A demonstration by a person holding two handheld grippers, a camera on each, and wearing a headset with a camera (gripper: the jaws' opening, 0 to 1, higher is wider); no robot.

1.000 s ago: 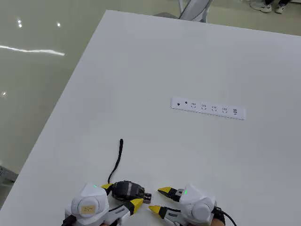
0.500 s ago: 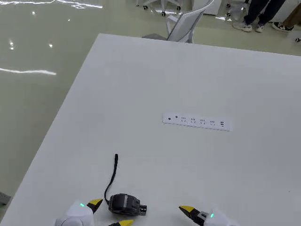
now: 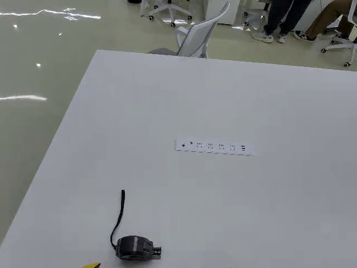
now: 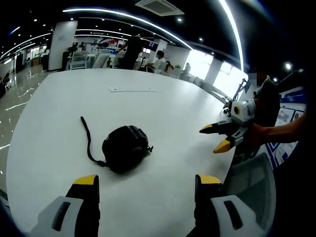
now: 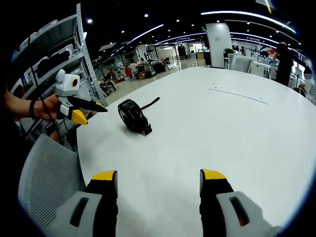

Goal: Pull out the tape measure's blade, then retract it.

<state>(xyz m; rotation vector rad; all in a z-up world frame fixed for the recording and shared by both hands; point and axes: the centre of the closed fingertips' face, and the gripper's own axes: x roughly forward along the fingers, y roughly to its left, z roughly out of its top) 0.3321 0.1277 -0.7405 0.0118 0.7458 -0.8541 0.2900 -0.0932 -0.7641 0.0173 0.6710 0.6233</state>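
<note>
2 grippers gape wide and empty: the left gripper and the right gripper. The tape measure lies on the white table ahead of the left fingers, touching neither, and farther off ahead-left of the right fingers.

The tape measure is black, the table white, the left gripper and right gripper yellow-tipped.
</note>
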